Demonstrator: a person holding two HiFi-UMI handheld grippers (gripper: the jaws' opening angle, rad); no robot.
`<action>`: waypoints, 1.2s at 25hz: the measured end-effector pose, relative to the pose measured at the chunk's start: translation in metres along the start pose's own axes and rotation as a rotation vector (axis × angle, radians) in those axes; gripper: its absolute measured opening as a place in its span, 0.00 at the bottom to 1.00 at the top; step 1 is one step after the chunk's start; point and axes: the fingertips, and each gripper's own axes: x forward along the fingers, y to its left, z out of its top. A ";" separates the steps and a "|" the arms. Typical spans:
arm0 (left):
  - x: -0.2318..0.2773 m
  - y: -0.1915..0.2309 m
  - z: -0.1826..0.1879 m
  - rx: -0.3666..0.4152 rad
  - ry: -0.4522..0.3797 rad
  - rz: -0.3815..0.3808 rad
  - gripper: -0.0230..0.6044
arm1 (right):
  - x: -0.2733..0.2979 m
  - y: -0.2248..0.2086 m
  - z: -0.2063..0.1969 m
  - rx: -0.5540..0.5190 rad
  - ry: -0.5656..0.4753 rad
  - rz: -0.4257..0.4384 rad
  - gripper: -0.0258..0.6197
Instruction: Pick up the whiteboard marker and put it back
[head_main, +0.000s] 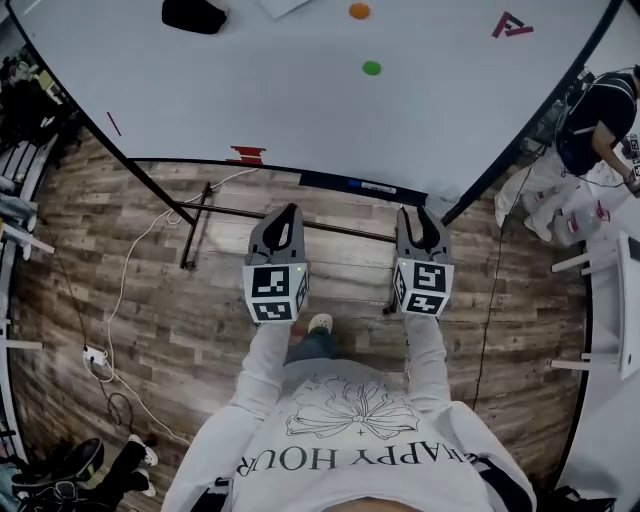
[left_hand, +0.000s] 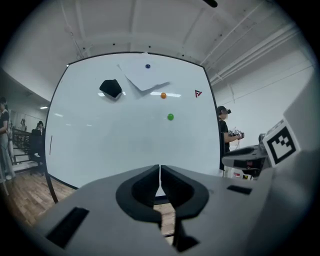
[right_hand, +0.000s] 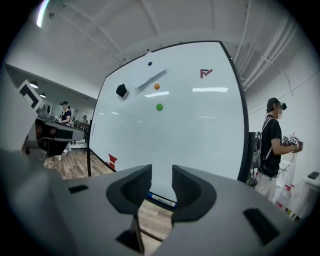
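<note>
From the head view, I have both grippers held level in front of the whiteboard, over the wood floor. The marker lies flat on the tray along the board's lower edge. It is apart from both tools and nearer the right gripper than the left gripper. Neither one touches the board or the tray. On the board I can see a green magnet, an orange magnet and a black eraser. A person stands off to the right.

In the left gripper view, my left gripper is clenched, its tips meeting with nothing pinched between them. The whiteboard fills the background, with the green magnet, orange magnet, eraser and a sheet of paper on it. I cannot pick out the marker here.

In the right gripper view, my right gripper is released, its jaws parted with a clear gap and nothing held. Through that gap I see the marker resting on the tray beyond the jaws, blue end to the left, untouched. The whiteboard stands behind it, and the person is at its right.
</note>
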 end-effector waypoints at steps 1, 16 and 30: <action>0.008 0.006 0.000 0.001 0.004 -0.002 0.05 | 0.011 0.002 -0.001 -0.011 0.009 0.001 0.23; 0.084 0.047 -0.020 0.008 0.063 -0.037 0.05 | 0.127 0.034 -0.041 -0.230 0.175 0.128 0.24; 0.107 0.055 -0.029 -0.022 0.110 0.058 0.05 | 0.192 0.061 -0.111 -0.554 0.364 0.393 0.21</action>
